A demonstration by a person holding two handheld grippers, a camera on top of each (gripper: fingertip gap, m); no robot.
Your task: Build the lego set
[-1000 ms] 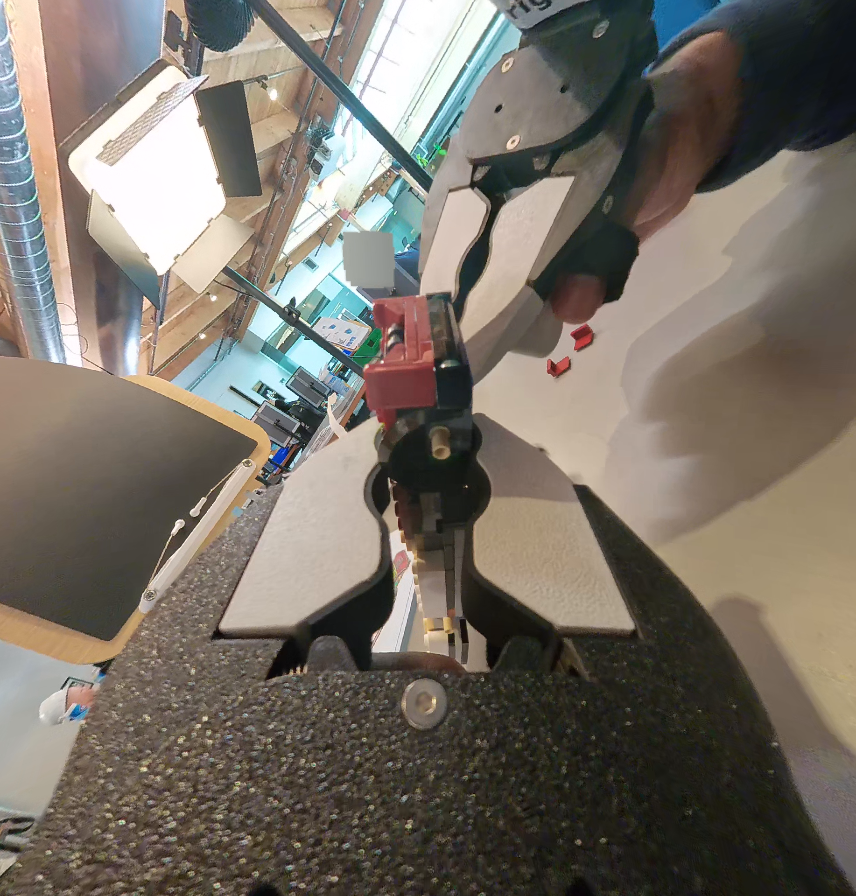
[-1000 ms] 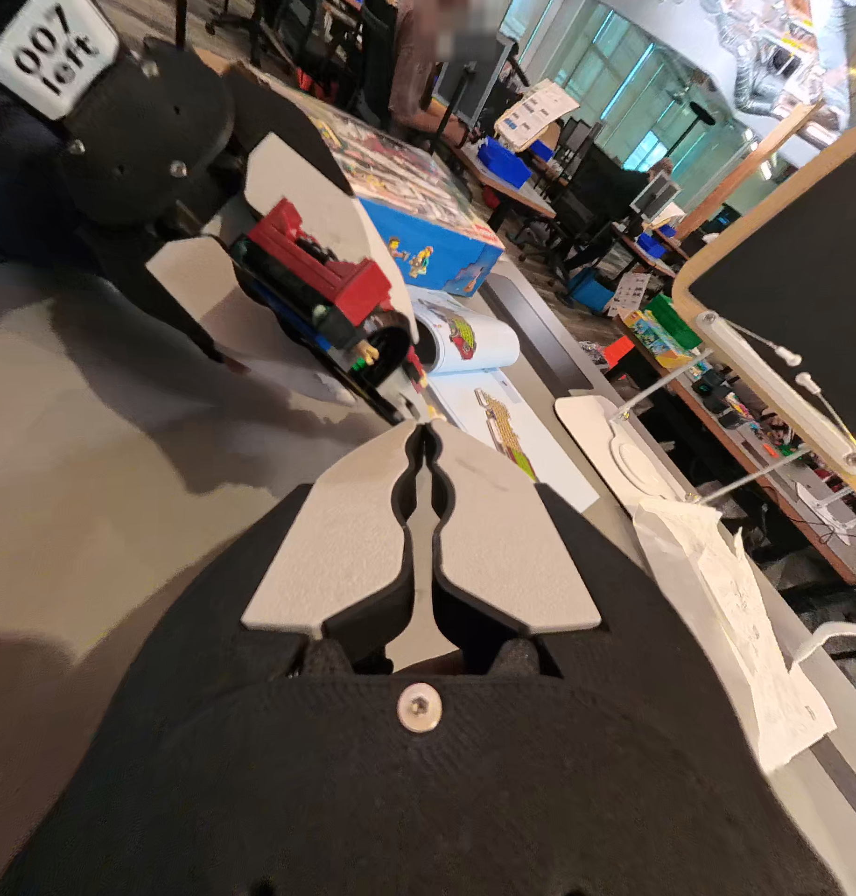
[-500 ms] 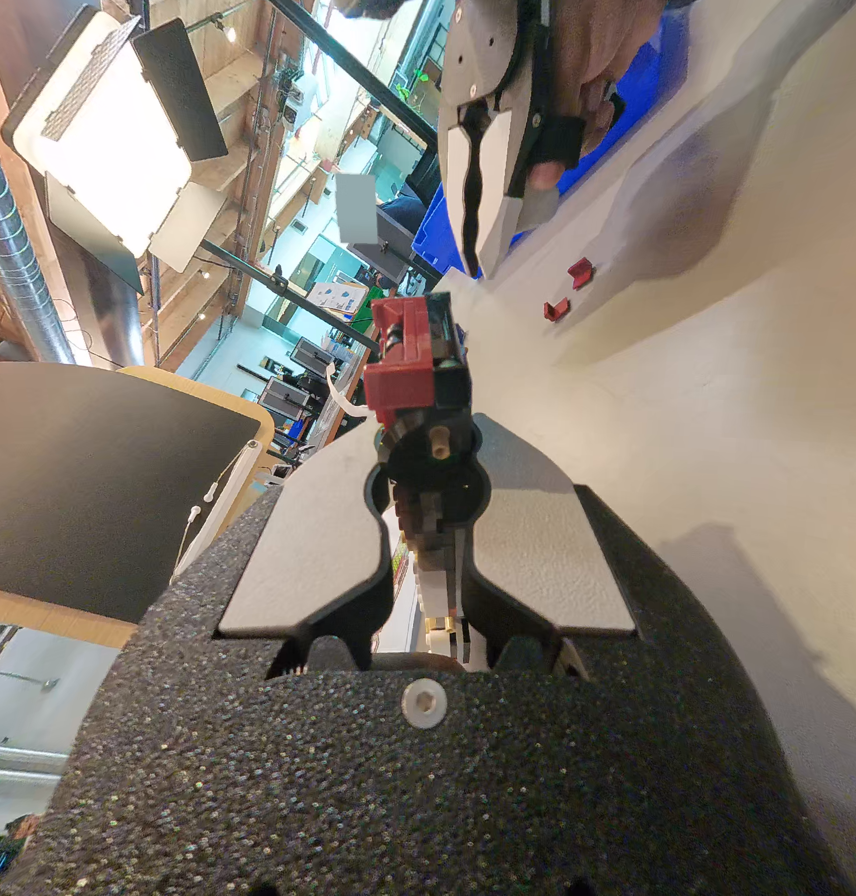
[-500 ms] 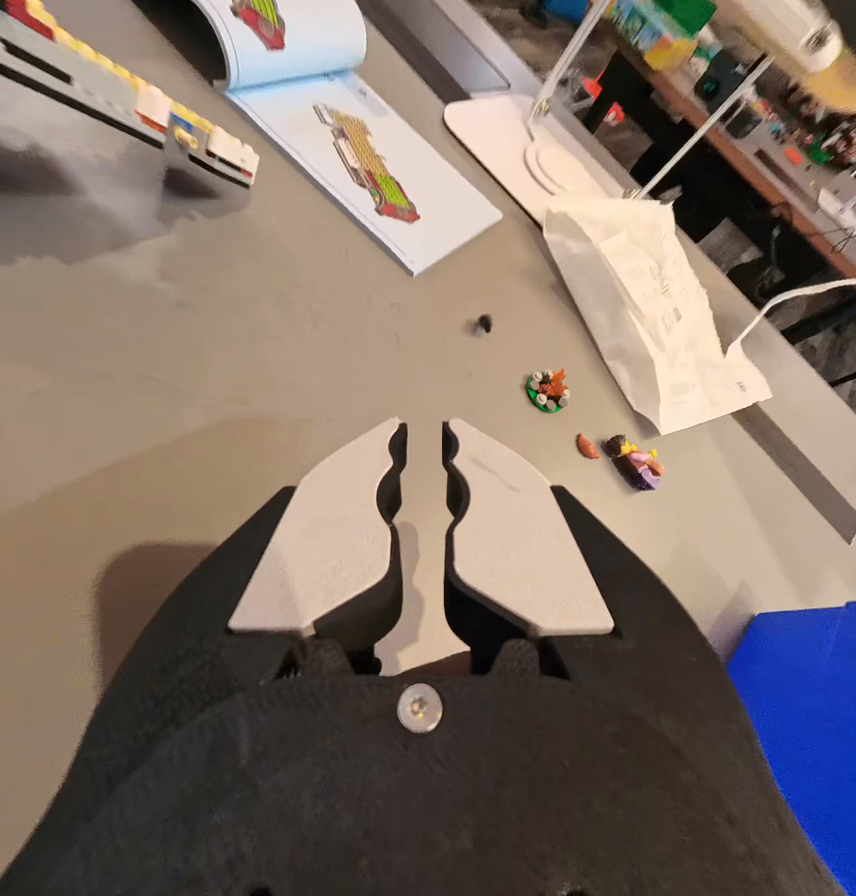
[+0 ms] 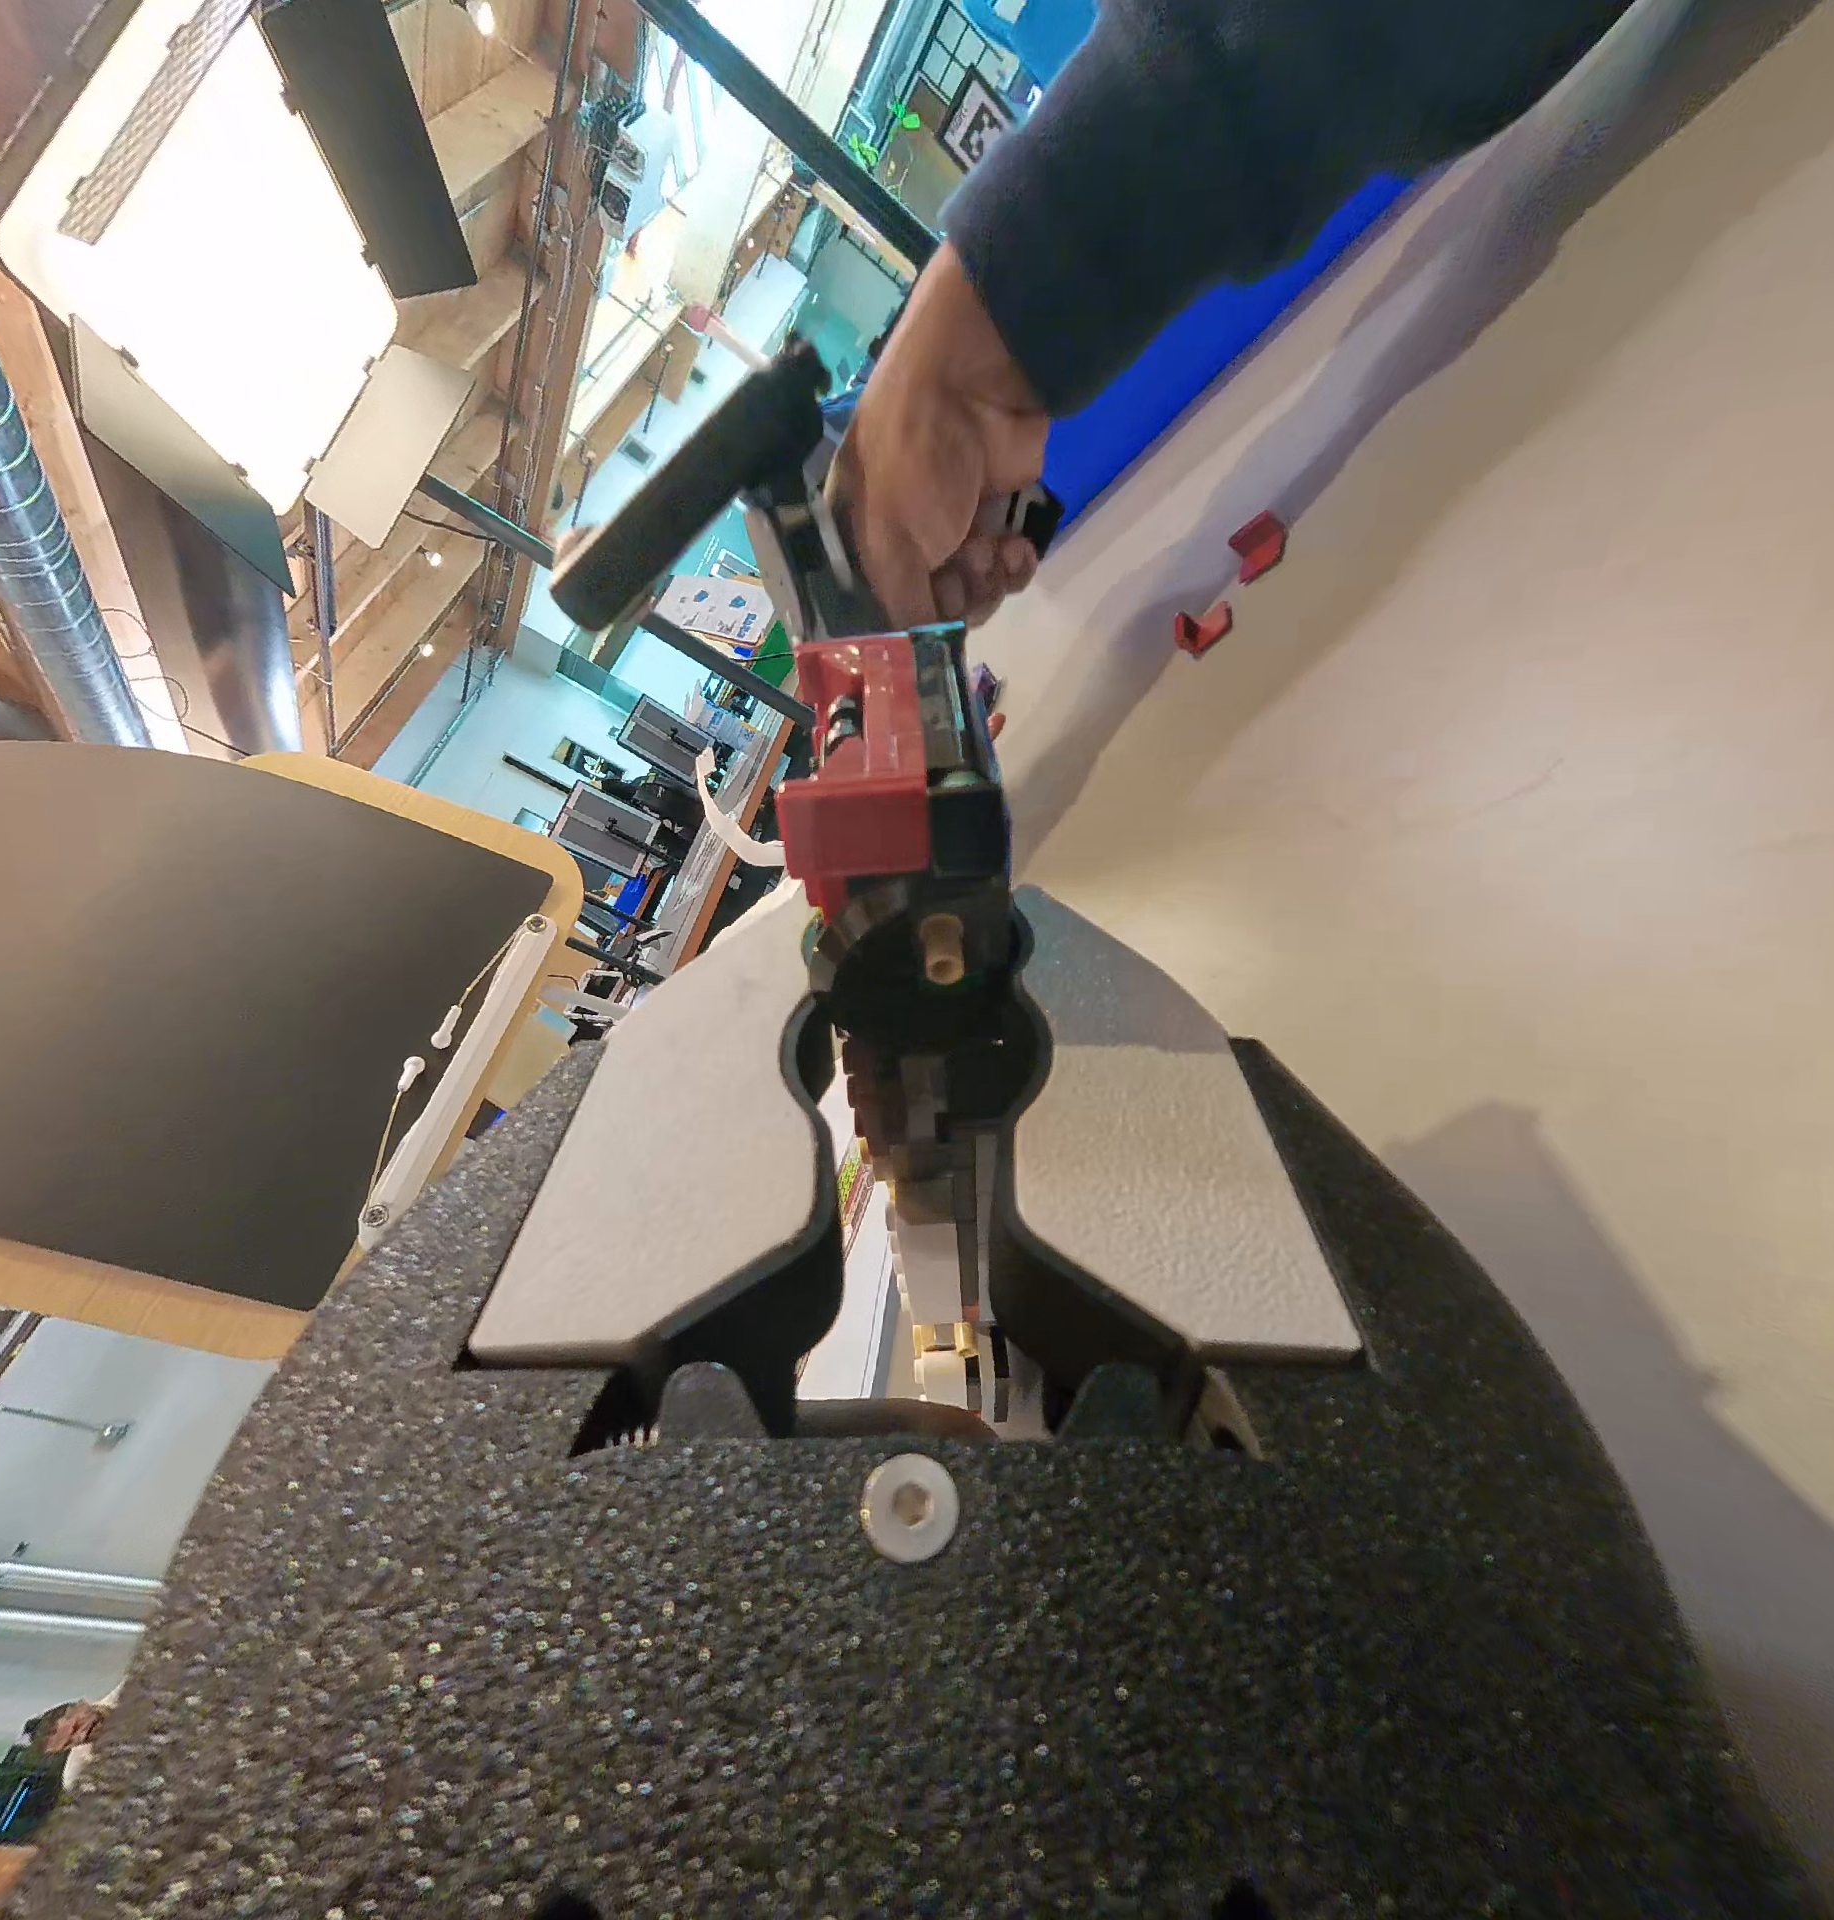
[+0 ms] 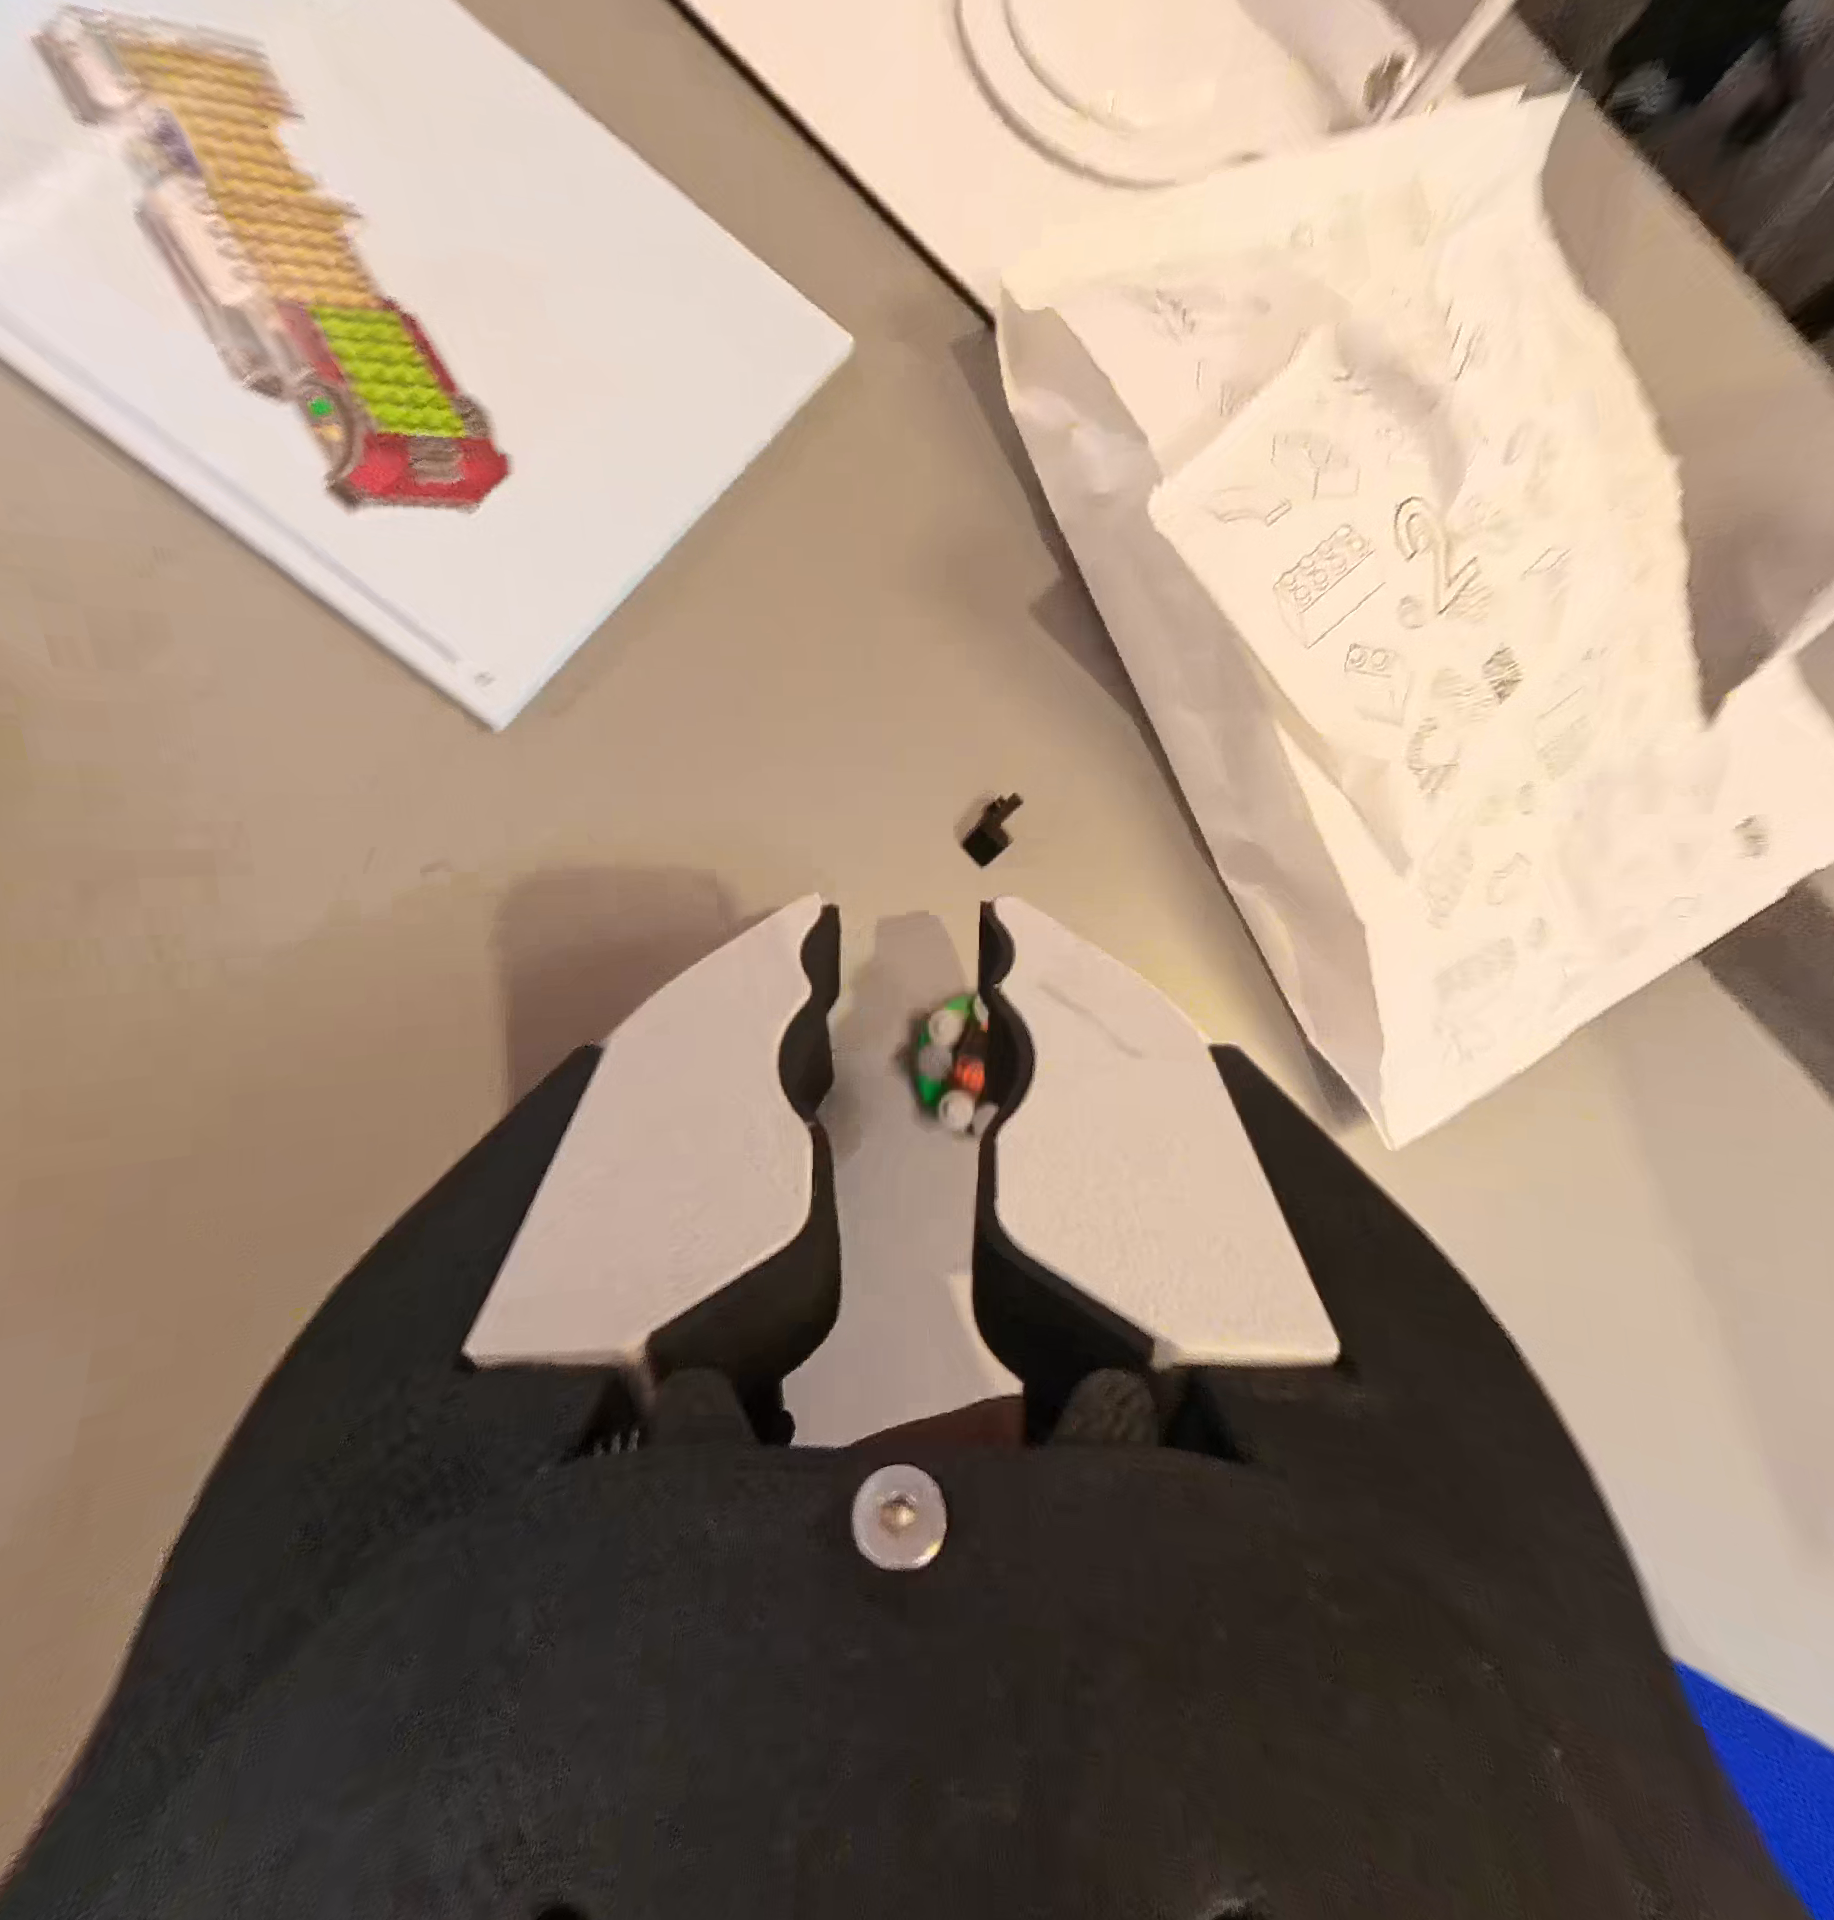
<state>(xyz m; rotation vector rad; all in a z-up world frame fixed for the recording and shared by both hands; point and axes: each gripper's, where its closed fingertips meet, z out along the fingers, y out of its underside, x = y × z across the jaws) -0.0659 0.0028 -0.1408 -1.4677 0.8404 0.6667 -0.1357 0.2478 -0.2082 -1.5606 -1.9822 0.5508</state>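
Bare bench (image 6: 269, 831) to the left of the right tool (image 6: 908, 914) is wide open, with only the instruction booklet (image 6: 393, 312) lying flat further out. To its right the crumpled white paper bag (image 6: 1464, 582) crowds in, a tiny black brick (image 6: 991, 831) sits just ahead of the tips, and a little green round piece (image 6: 944, 1060) lies loose between the fingers against the right one. Over by the left tool (image 5: 918, 935), the brick model (image 5: 892, 790) fills the gap between its fingers, with a hand (image 5: 934, 468) right beyond it and two small red pieces (image 5: 1230, 587) on the bench further out.

You're in a large open workshop or lab, not a home: overhead there are wood beams (image 5: 539, 343), a metal duct (image 5: 30, 561) and a studio light panel (image 5: 206, 239), with rows of benches and cases (image 5: 622, 821) behind. Your grey table (image 6: 217, 935) holds a brick-build booklet (image 6: 393, 343) and a paper parts bag (image 6: 1464, 582).
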